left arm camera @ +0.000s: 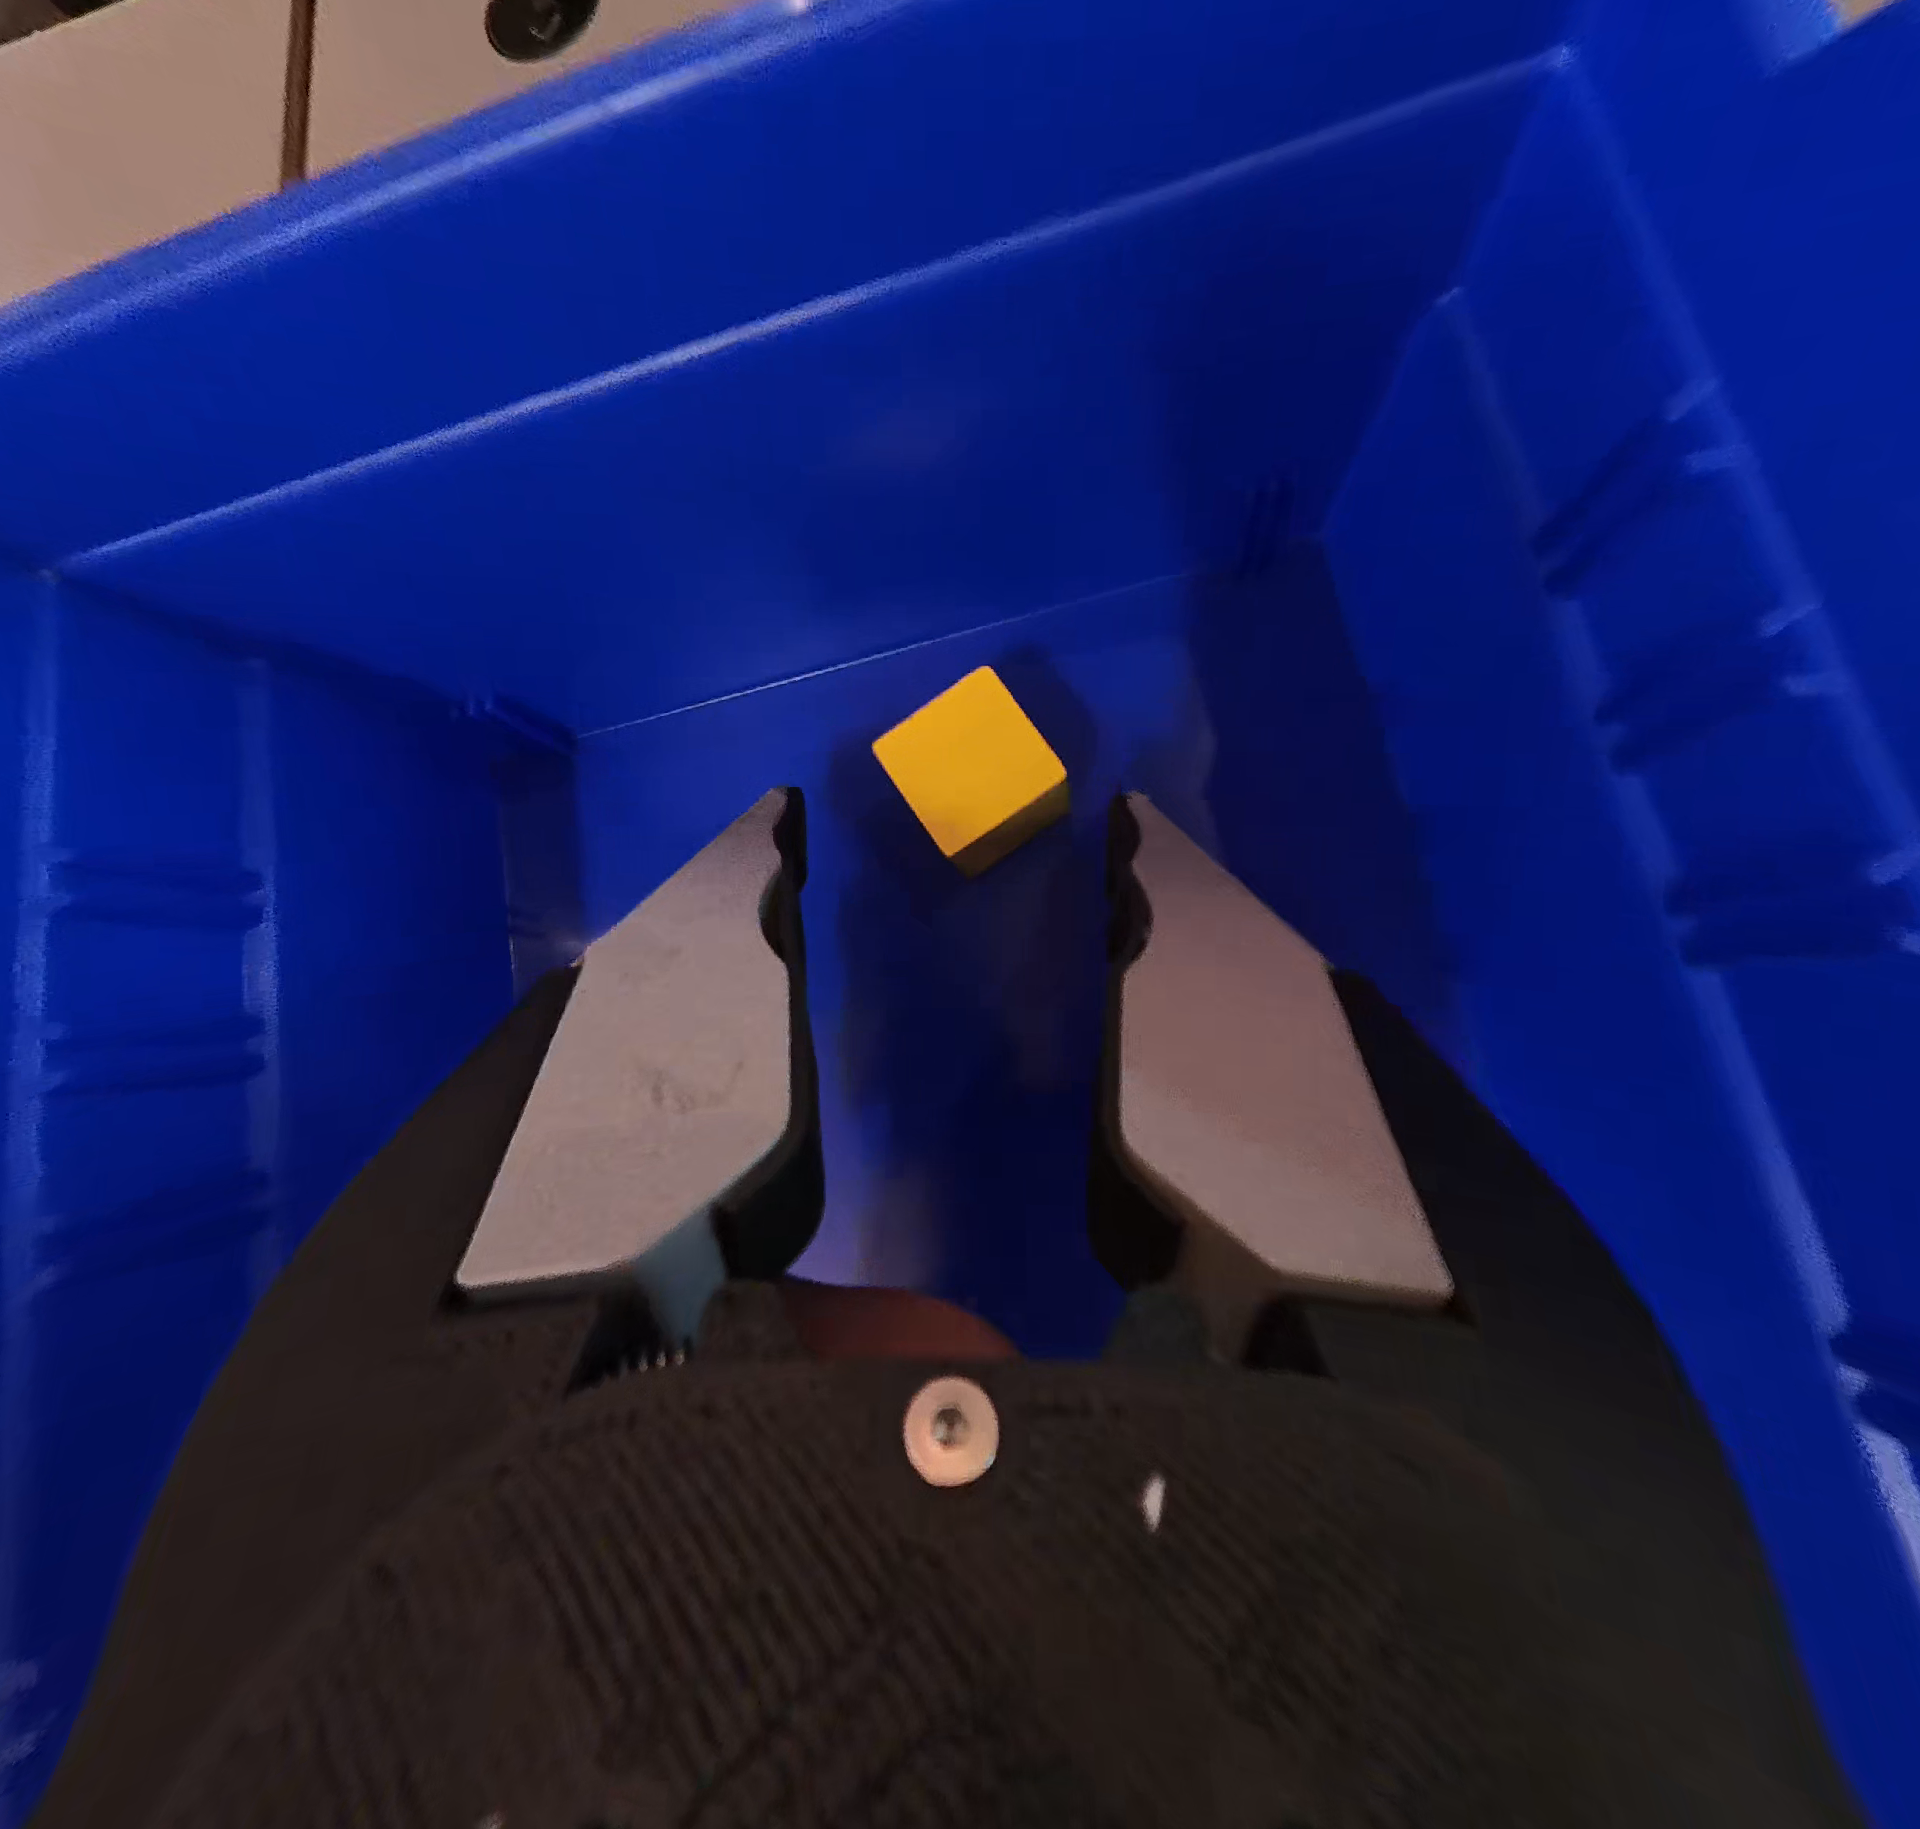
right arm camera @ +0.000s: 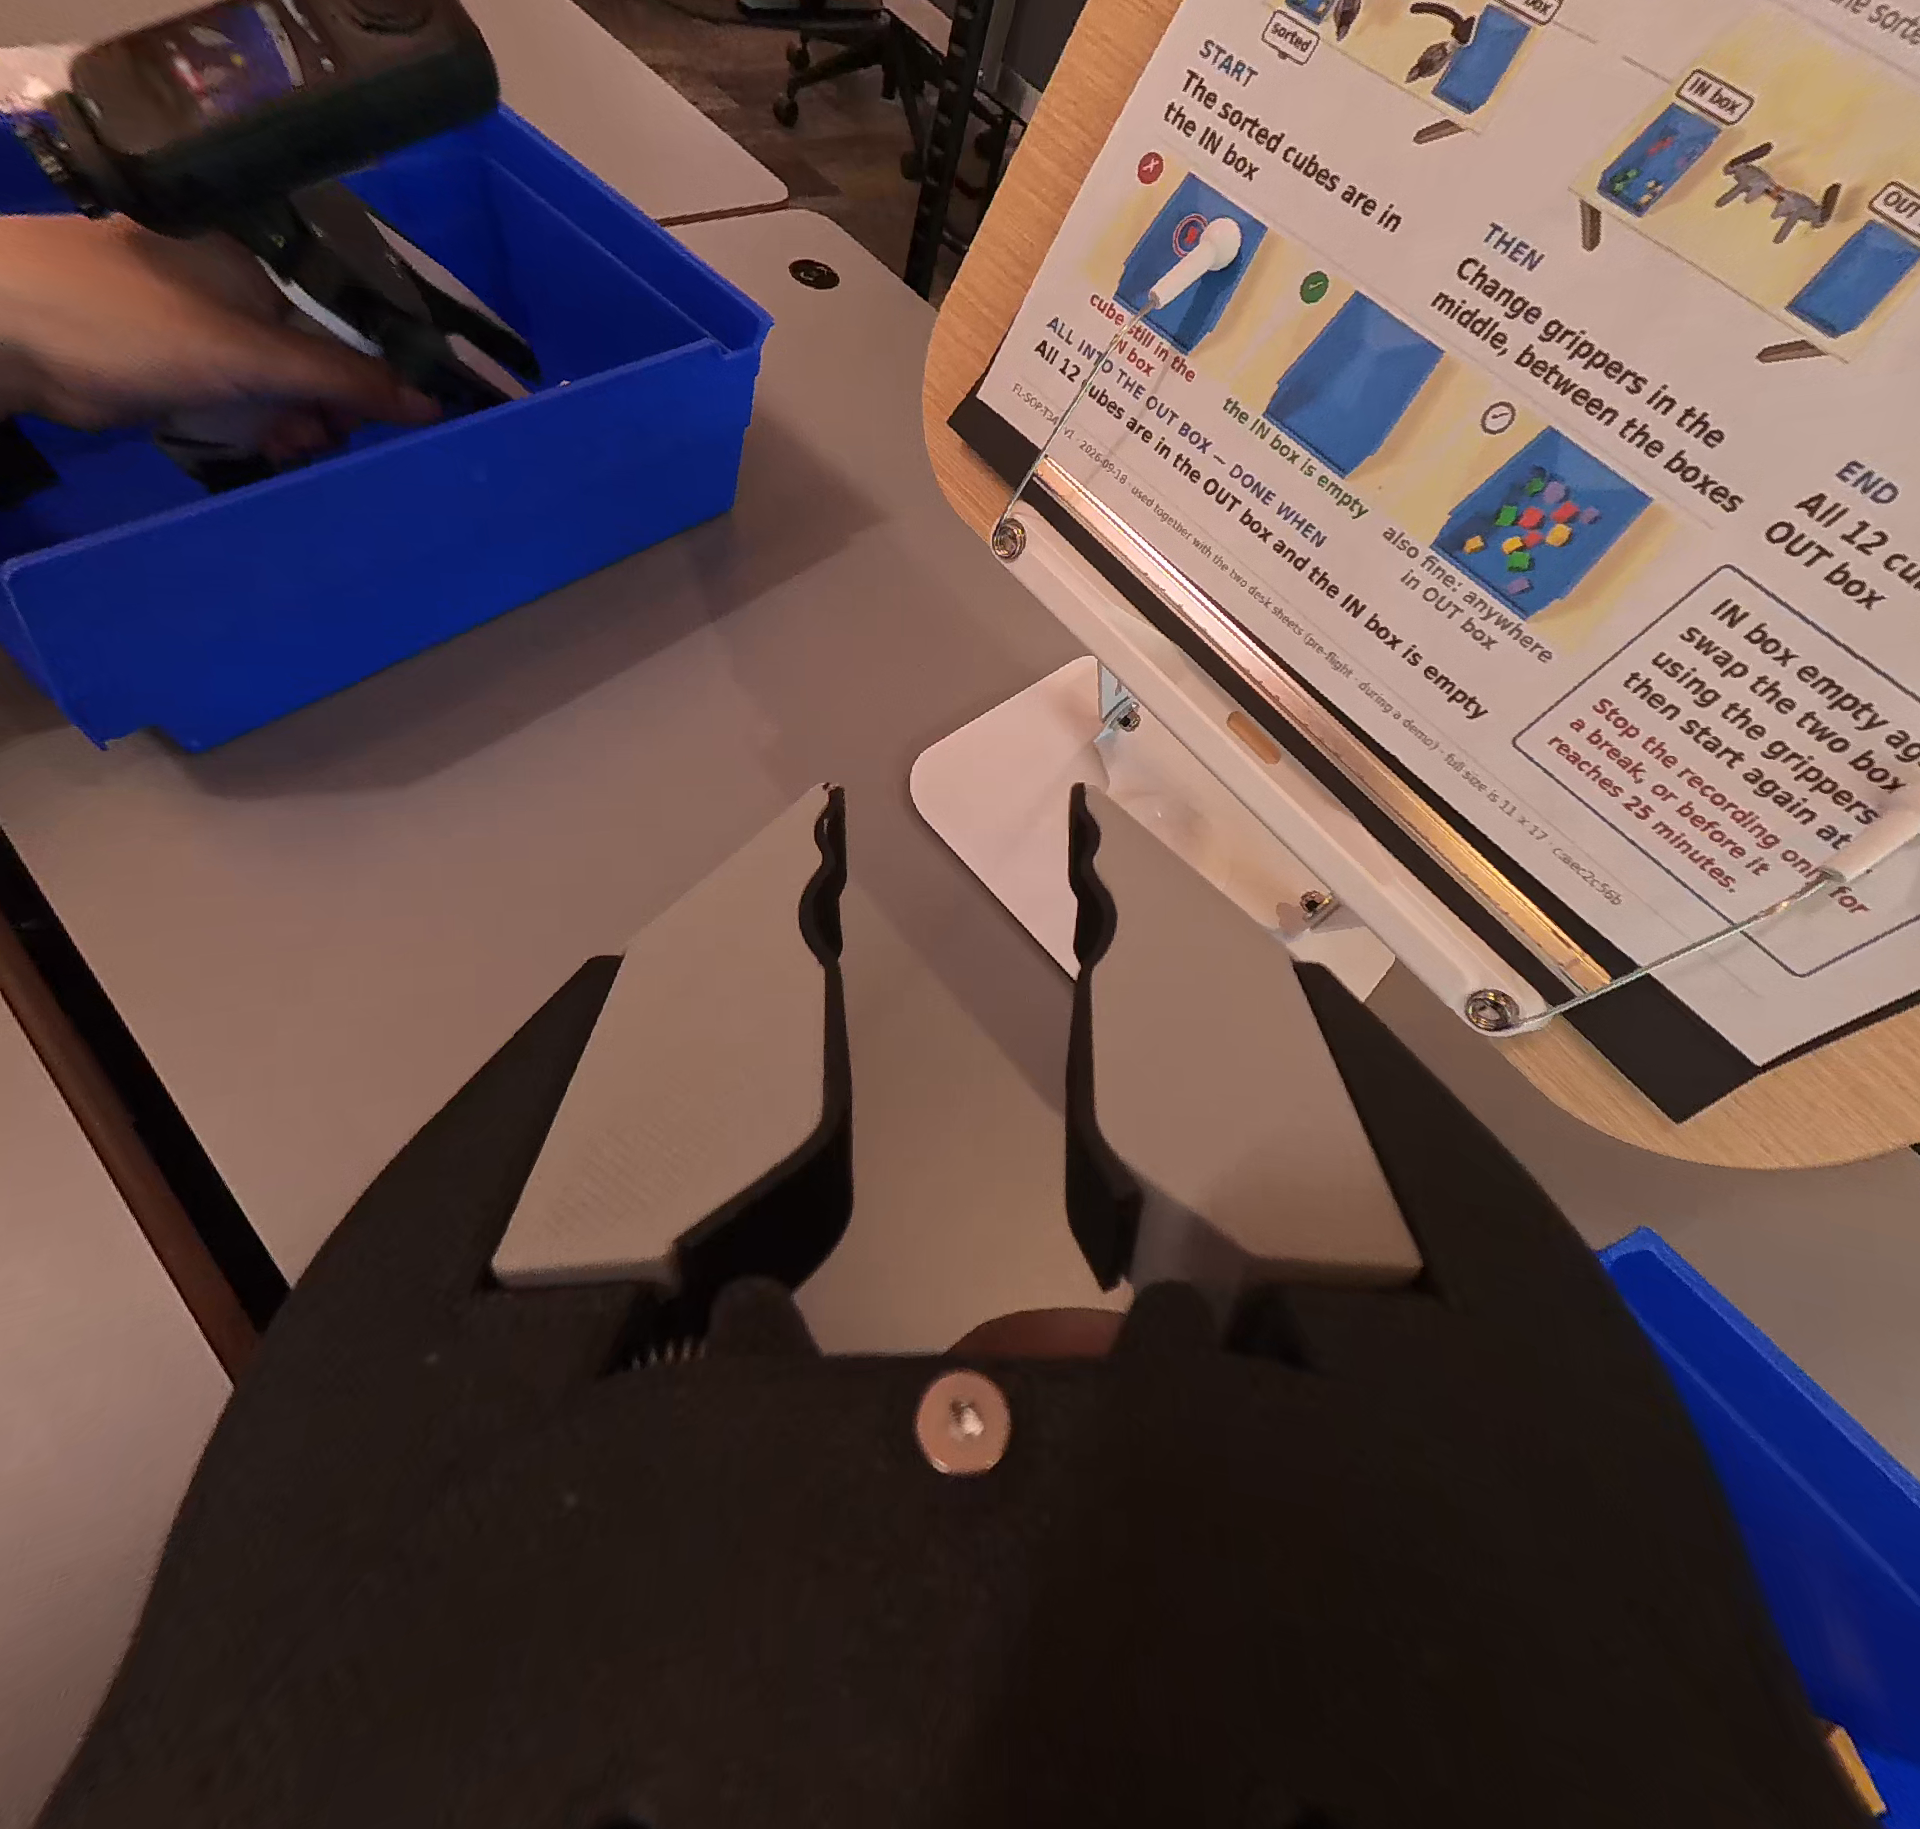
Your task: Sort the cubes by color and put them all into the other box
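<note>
Left gripper [left arm camera: 956,813] was down inside the blue box [left arm camera: 935,408], fingers spread apart with nothing between them. Had a single yellow cube [left arm camera: 968,766] sitting on the box floor just past the fingertips, close to the far wall, turned corner-on and not touching either finger. Looked a bit nearer the right finger [left arm camera: 1127,844] than the left one.

From the right wrist view: right gripper [right arm camera: 956,823] was hovering over the grey table [right arm camera: 416,896], fingers also parted and holding nothing. Same blue box [right arm camera: 395,553] was sitting far left on the table, with a hand [right arm camera: 156,345] holding the left gripper [right arm camera: 447,345] dipped into it. Couldn't see the cube from that angle. Propped up on the right: a wooden board [right arm camera: 997,252] carrying an instruction sheet [right arm camera: 1558,429]. Caught just a sliver of a second blue box [right arm camera: 1787,1467] at the near right edge, contents out of sight.
</note>
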{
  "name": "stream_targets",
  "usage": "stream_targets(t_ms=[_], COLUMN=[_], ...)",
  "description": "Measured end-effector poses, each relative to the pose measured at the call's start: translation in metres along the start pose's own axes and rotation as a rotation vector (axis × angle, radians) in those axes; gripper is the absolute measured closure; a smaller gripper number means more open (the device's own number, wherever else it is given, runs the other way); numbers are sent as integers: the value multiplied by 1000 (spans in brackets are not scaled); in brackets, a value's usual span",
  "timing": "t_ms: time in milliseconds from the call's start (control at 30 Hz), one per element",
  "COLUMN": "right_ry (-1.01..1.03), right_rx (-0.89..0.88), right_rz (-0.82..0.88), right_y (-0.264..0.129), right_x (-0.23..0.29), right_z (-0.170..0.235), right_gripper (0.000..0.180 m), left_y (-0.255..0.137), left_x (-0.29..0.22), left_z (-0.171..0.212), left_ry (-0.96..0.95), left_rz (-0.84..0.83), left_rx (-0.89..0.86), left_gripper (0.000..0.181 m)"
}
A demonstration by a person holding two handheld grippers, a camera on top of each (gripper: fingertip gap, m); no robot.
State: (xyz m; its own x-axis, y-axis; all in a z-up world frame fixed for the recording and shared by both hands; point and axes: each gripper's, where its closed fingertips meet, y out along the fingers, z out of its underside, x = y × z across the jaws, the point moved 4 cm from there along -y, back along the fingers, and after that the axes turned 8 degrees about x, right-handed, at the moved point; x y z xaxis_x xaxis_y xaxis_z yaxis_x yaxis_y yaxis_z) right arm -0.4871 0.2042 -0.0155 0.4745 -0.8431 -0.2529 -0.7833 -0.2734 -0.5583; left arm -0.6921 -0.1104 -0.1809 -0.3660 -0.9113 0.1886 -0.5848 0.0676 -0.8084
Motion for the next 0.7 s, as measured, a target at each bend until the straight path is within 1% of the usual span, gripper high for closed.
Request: stream_targets(t_ms=[133, 267, 433, 500, 600, 700], right_ry=[-11, -17, -32, -36, -24, 4], right_rx=[-5, -5, 2, 8, 9, -4], right_rz=[5, 2, -2, -5, -31, -77], right_y=[-1, -1, 2, 3, 5, 5], right_x=[2, 4, 7, 8, 10, 13], right_z=[-1, -2, -1, 0, 1, 0], right_gripper=[140, 141, 141, 141, 142, 142], left_y=[1, 1, 0, -4, -20, -39], left_x=[2, -2, -2, -6, -6, 4], left_z=[0, 1, 2, 2, -6, -12], left_ry=[11, 50, 100, 112, 126, 155], left_rz=[1, 41, 68, 130, 216, 233], left_rx=[-7, -15, -4, -4, -85, -157], left_gripper=[130, 152, 153, 153, 154, 153])
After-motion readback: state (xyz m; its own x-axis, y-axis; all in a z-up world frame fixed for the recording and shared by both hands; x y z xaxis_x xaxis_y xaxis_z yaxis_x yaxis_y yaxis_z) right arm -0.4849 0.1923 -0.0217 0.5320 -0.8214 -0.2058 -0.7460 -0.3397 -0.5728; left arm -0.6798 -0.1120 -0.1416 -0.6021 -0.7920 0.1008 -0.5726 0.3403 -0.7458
